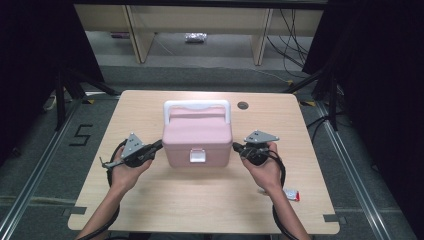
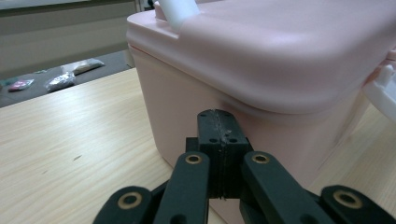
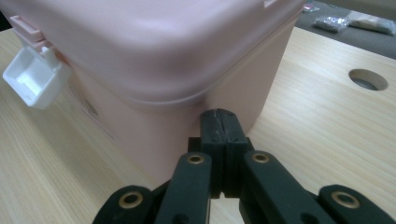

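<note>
Pink box: plastic, lid down, white handle folded toward 12 o'clock, white latch on the face toward 6 o'clock. Stands at the centre of the wooden bench.

Left claw: at the box's 9 o'clock side, jaws pressed together with nothing between them, tips against the box wall just under the lid rim.

Right claw: at the 3 o'clock side, likewise fully closed and empty, tips at the wall.

Round hole: in the bench at about 1 o'clock of the box.
</note>
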A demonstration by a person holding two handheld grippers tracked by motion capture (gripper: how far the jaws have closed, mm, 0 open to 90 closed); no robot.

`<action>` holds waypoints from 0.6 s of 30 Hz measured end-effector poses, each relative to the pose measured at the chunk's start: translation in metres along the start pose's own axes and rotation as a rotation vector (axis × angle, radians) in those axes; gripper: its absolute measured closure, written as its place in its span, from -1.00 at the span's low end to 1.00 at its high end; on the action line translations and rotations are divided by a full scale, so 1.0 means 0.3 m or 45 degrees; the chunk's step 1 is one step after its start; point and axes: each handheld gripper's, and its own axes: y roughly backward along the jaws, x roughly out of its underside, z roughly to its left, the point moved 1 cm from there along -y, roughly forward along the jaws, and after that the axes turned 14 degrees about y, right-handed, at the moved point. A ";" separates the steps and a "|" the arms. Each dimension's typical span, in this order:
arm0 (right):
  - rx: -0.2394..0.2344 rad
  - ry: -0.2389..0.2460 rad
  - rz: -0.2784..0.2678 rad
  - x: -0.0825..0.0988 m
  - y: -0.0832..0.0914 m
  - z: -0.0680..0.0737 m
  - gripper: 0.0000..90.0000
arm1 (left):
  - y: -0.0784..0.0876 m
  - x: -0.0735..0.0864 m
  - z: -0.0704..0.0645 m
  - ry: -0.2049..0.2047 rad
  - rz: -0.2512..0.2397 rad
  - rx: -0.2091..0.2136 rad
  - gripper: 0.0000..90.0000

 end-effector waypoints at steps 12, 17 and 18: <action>0.112 -0.049 0.033 0.081 0.107 -0.105 1.00 | -0.122 -0.029 -0.123 -0.067 0.083 0.079 1.00; 0.153 -0.070 0.034 0.109 0.136 -0.133 1.00 | -0.155 -0.034 -0.165 -0.086 0.106 0.106 1.00; 0.152 -0.077 0.043 0.115 0.146 -0.140 1.00 | -0.165 -0.036 -0.177 -0.088 0.114 0.116 1.00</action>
